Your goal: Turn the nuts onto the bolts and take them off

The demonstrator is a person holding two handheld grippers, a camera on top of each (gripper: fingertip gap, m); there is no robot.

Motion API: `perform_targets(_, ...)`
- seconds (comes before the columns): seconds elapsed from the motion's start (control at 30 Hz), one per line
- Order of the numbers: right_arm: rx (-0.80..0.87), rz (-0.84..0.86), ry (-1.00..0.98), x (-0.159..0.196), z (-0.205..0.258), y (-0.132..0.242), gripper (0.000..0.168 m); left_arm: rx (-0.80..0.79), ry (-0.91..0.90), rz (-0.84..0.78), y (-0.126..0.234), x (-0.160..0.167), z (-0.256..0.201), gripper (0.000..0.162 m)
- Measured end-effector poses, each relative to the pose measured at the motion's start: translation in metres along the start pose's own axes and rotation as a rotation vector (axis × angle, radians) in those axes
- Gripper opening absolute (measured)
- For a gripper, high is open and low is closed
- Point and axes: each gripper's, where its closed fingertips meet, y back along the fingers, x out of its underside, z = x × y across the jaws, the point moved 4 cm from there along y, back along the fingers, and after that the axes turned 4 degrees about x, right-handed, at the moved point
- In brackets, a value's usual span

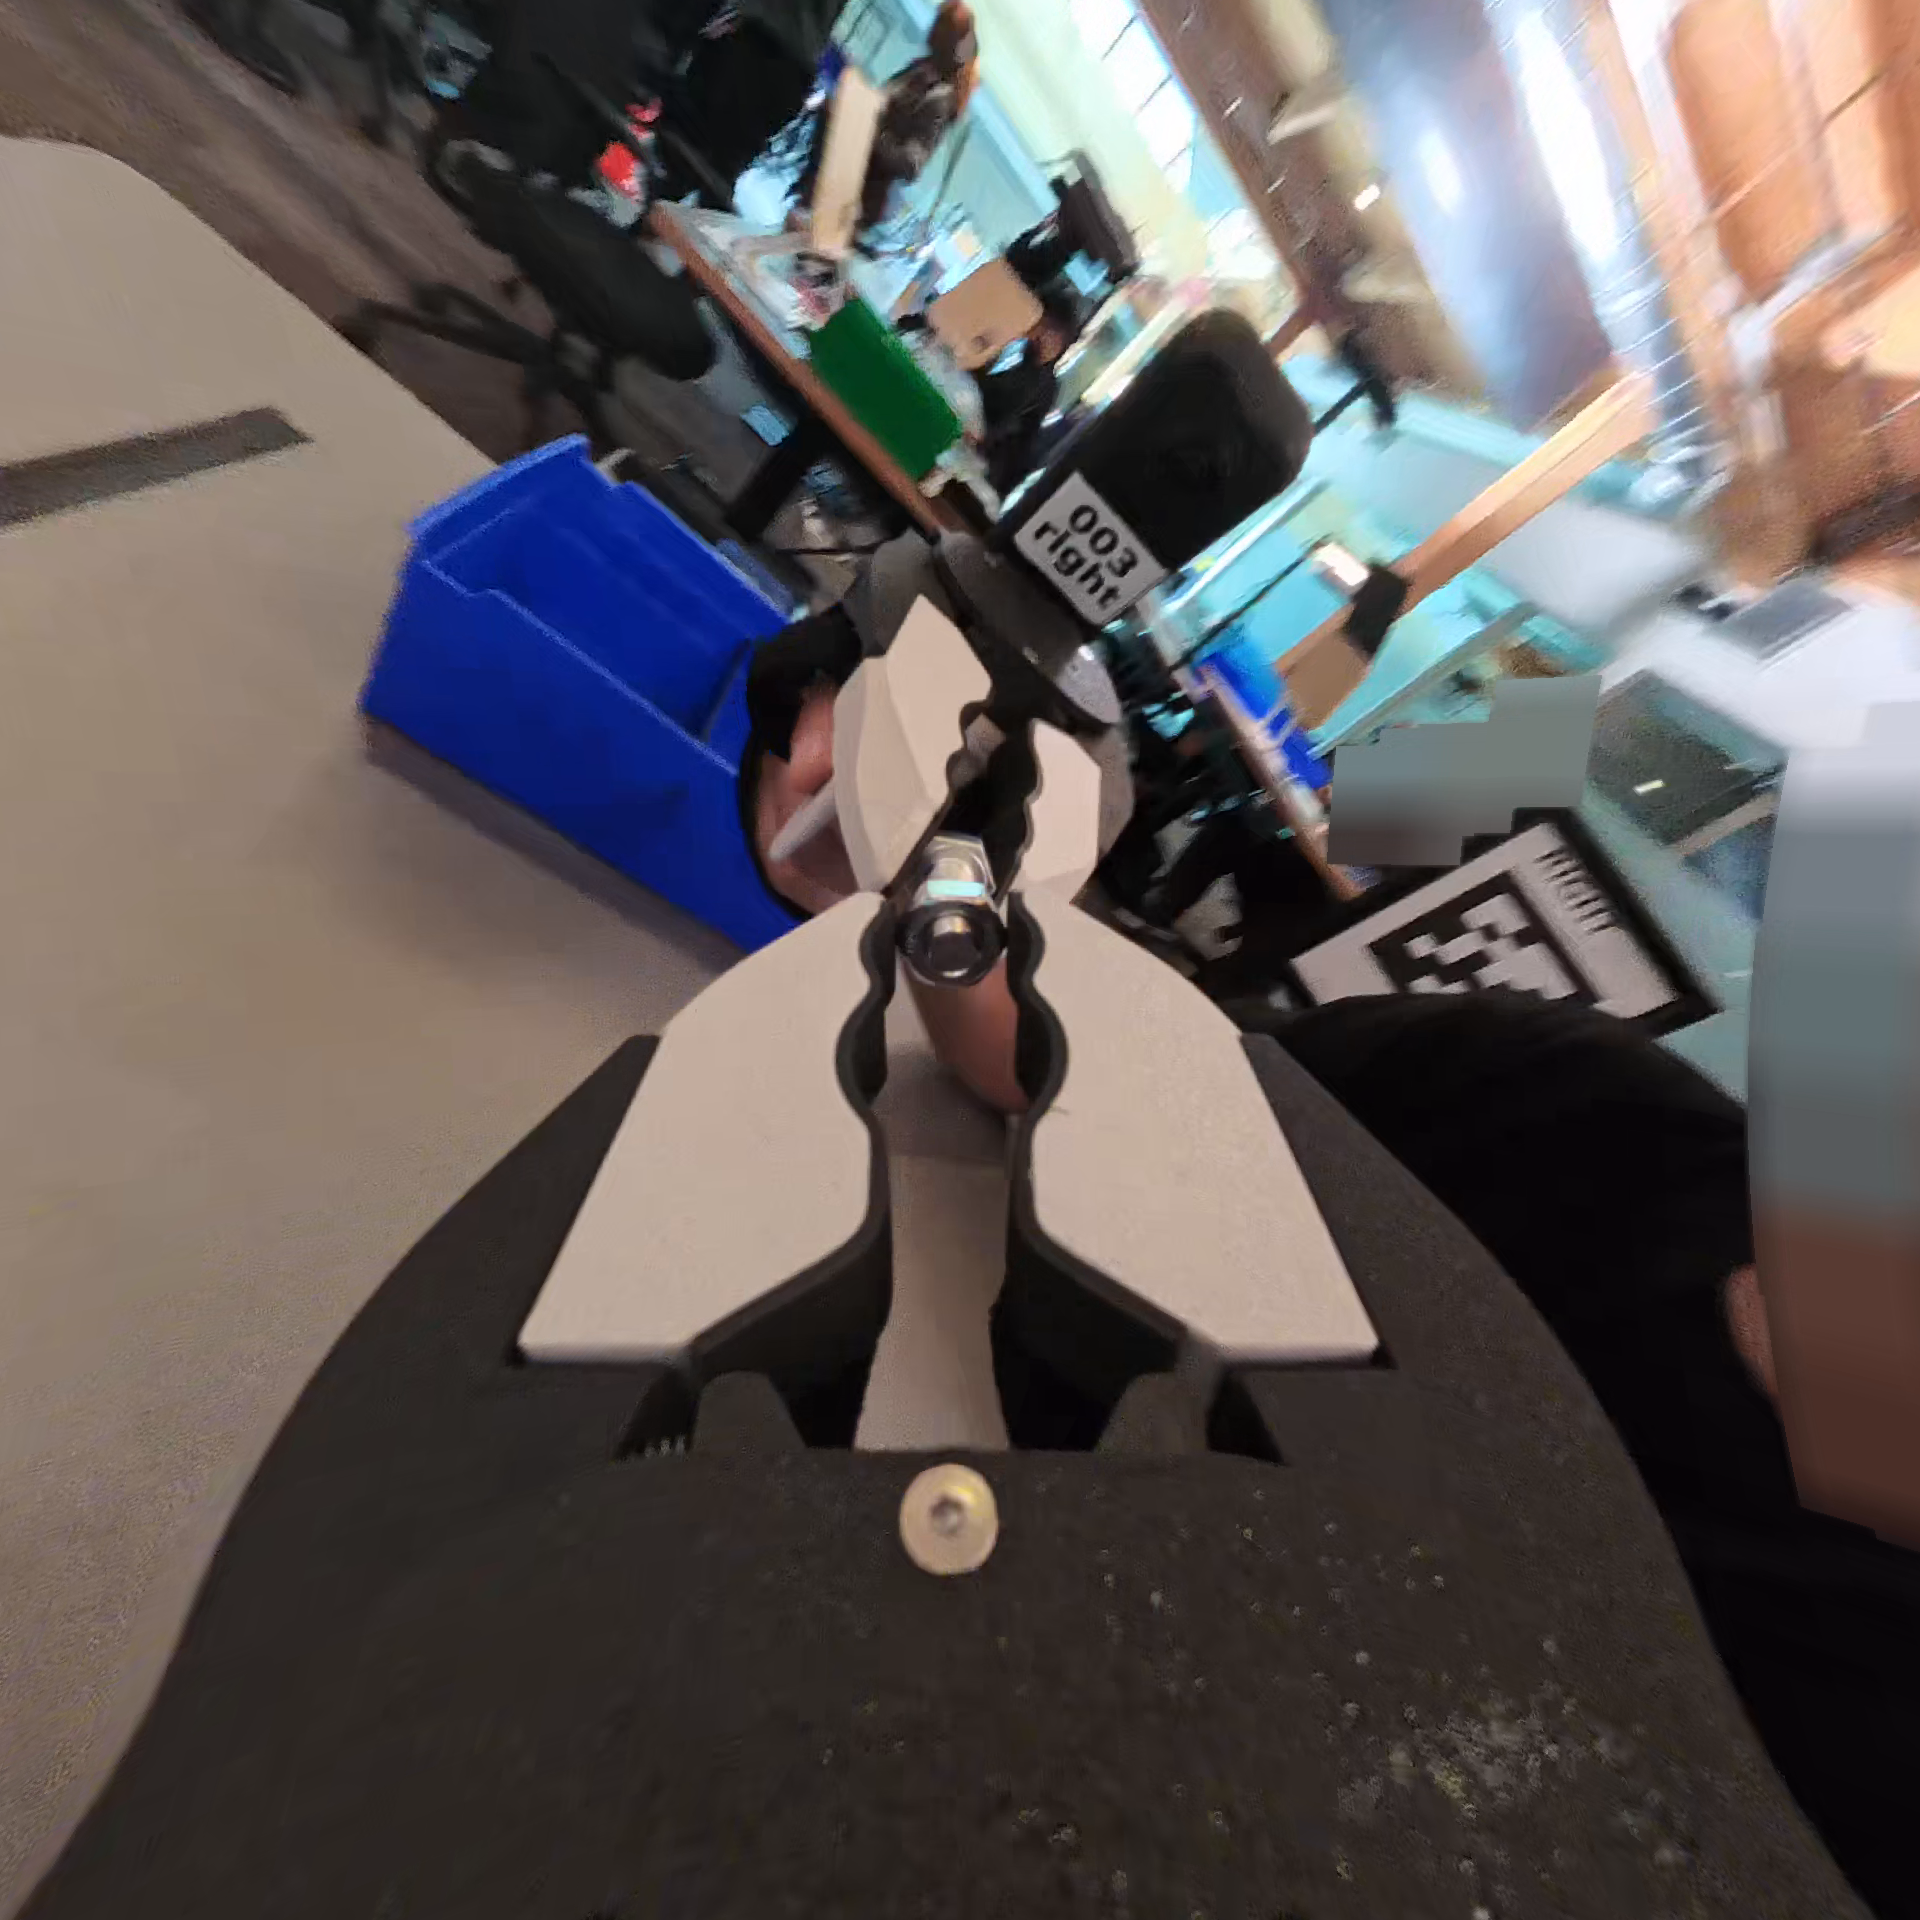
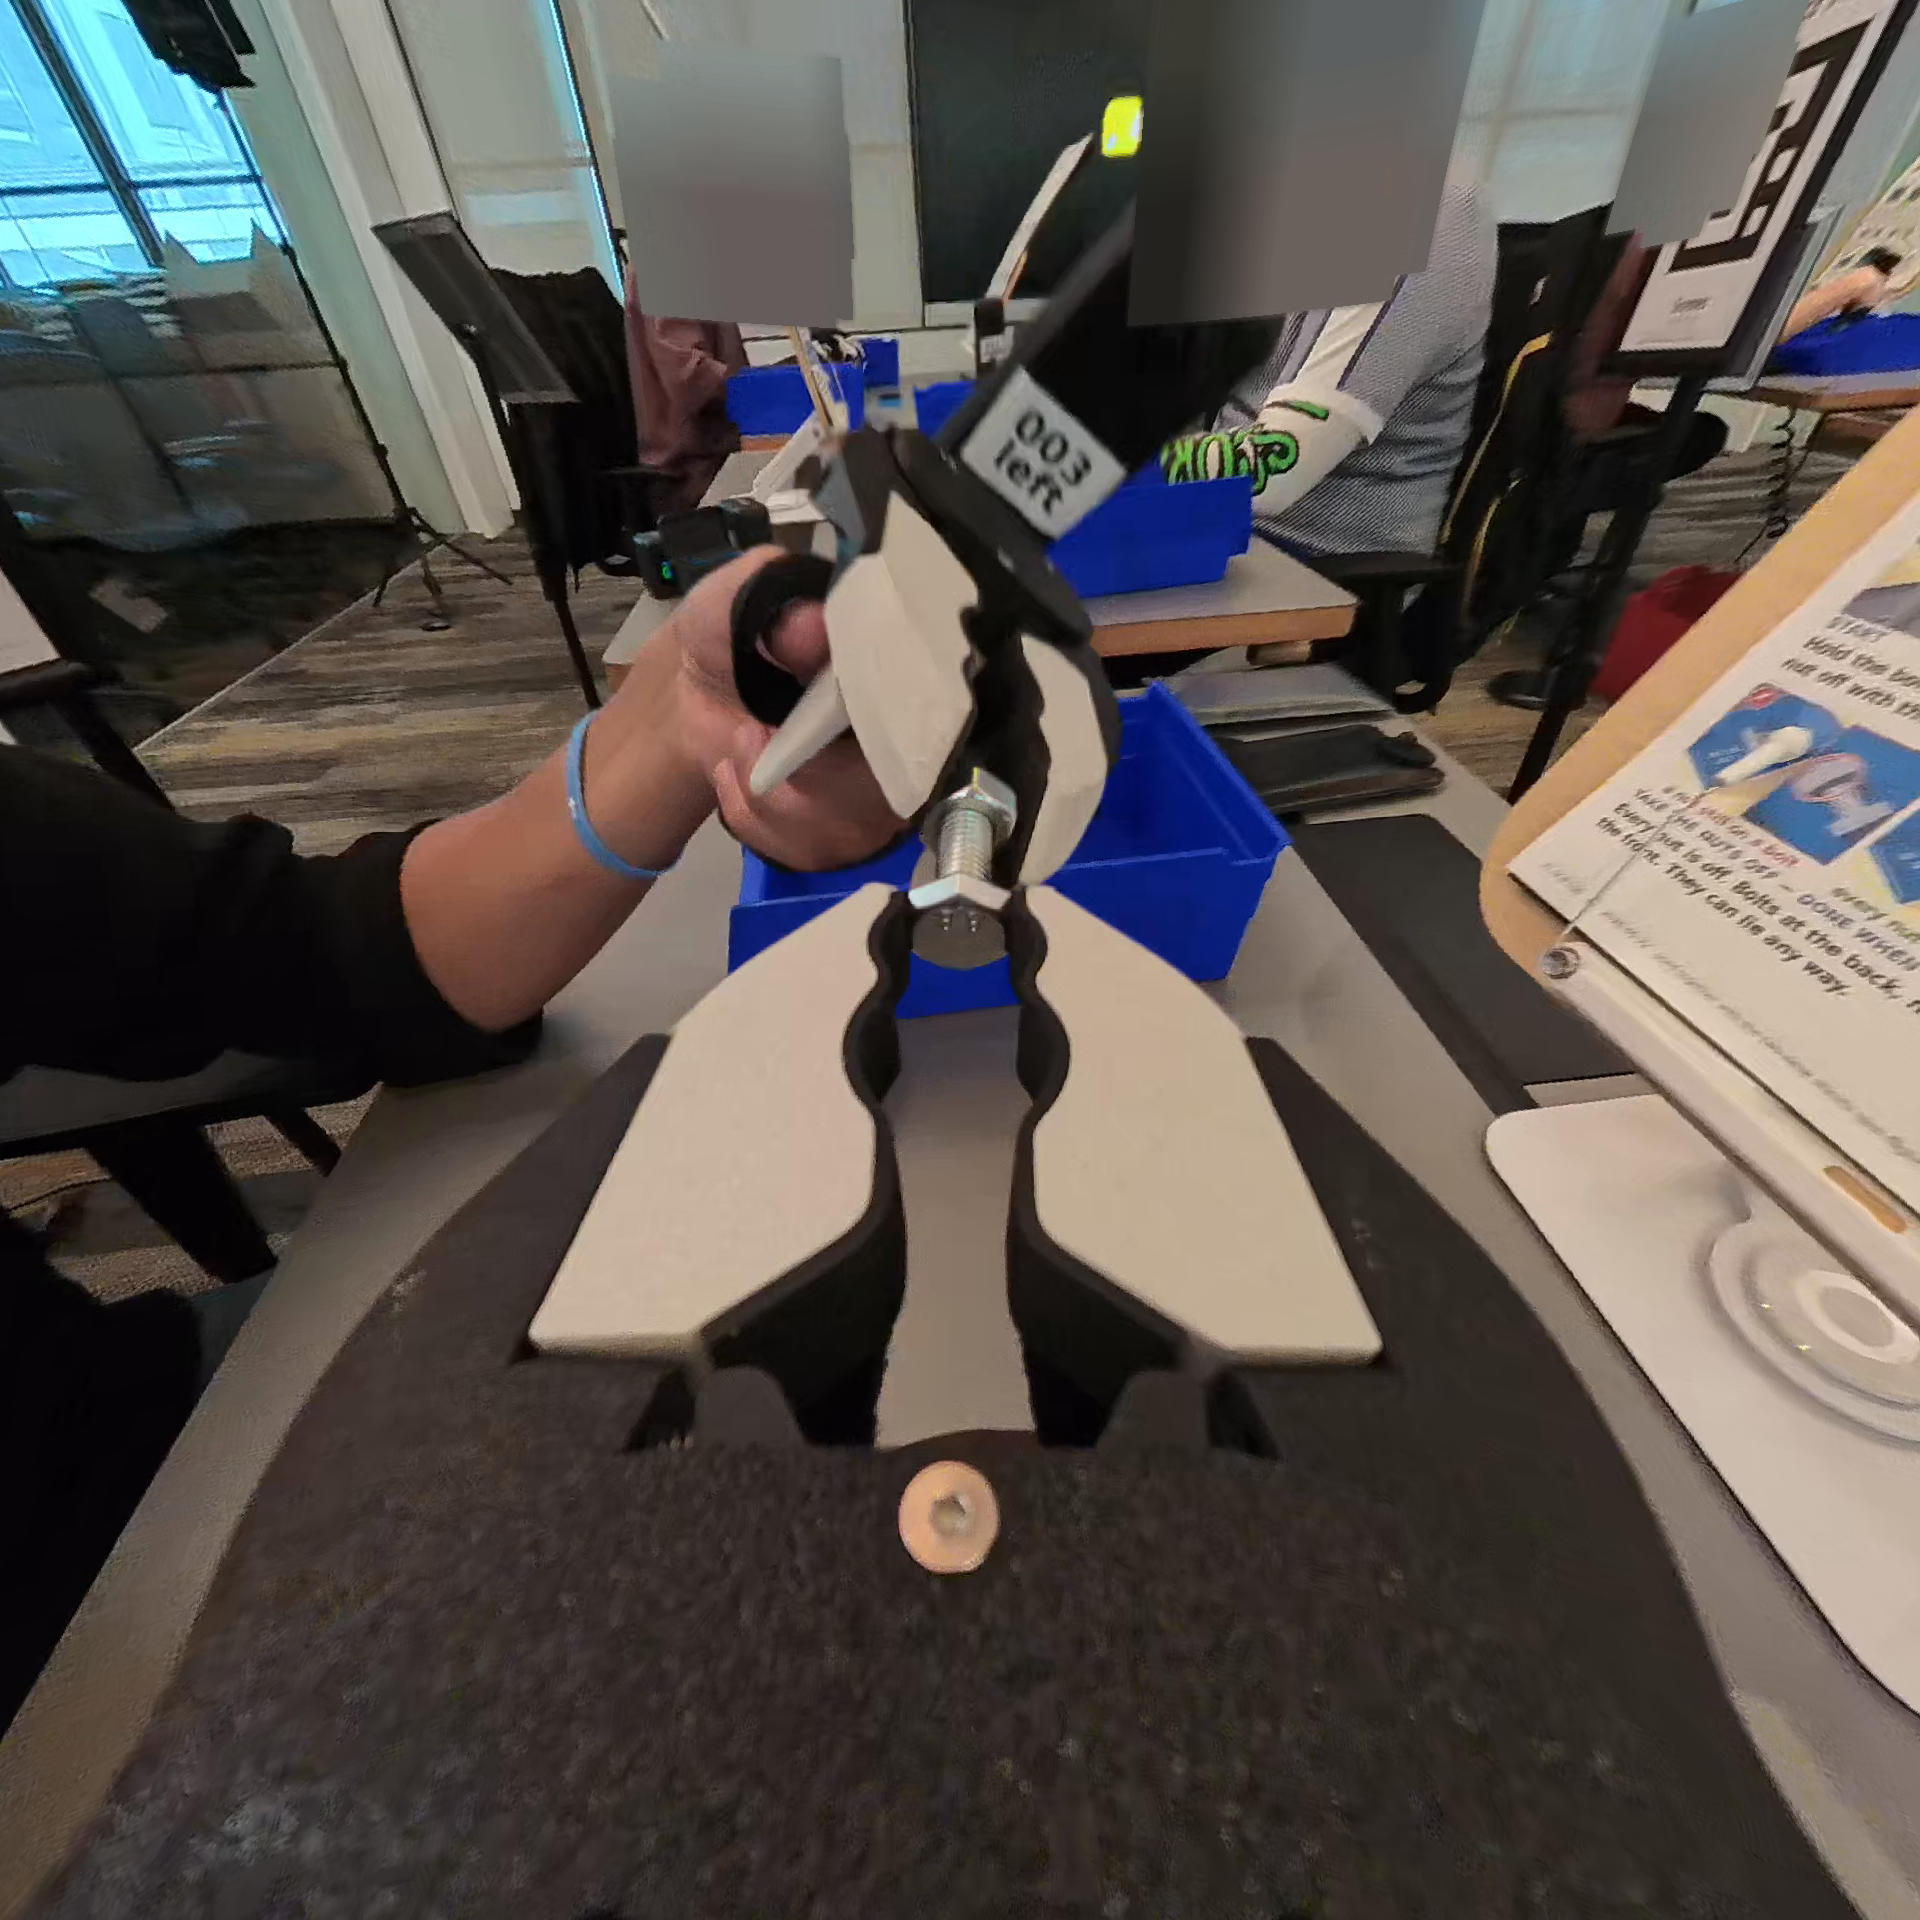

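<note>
On the left of the right wrist view, at about 9 o'clock, a person's hand [image 2: 717,727] with a blue wristband [image 2: 597,821] grips the handle of the left gripper [image 2: 987,821]. This gripper angles down from 12 o'clock, its jaws closed narrow on the nut [image 2: 979,800] at the far end of the bolt [image 2: 961,844]. The bolt is held in the air at the centre of the view, above the grey table [image 2: 1340,987], with its threaded shaft bare between the two tools. Its near end, a hex head, is pinched between the tips of the right gripper [image 2: 956,920], which reaches in from 6 o'clock with only a slim gap between its fingers. Behind the bolt, toward 1 o'clock, a blue bin [image 2: 1174,842] stands on the table. At 3 o'clock a printed instruction sheet [image 2: 1756,831] leans on a stand.
</note>
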Motion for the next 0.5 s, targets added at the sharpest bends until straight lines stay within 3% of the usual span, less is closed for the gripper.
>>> perform_targets(0.13, -0.007, -0.013, -0.05, -0.002, -0.005, 0.004, 0.018, 0.048, -0.019, -0.015, -0.003, -0.004, 0.005, 0.019)
perform_targets(0.17, -0.024, -0.019, -0.072, -0.002, -0.005, 0.004, 0.018, 0.034, -0.085, -0.009, -0.004, -0.005, 0.002, 0.026)
perform_targets(0.23, -0.042, -0.026, -0.105, -0.003, -0.005, 0.004, 0.018, -0.028, -0.278, 0.017, -0.003, -0.004, -0.003, 0.055)
perform_targets(0.27, -0.066, -0.029, -0.123, -0.003, -0.004, 0.005, 0.018, -0.075, -0.385, 0.025, -0.001, -0.003, -0.005, 0.056)
perform_targets(0.37, -0.138, -0.05, -0.173, -0.006, 0.001, 0.006, 0.018, -0.187, -0.653, 0.11, -0.002, 0.01, -0.009, 0.052)
perform_targets(0.5, -0.203, -0.053, -0.207, -0.006, 0.006, 0.005, 0.018, -0.265, -0.839, 0.138, -0.008, 0.015, -0.014, 0.039)
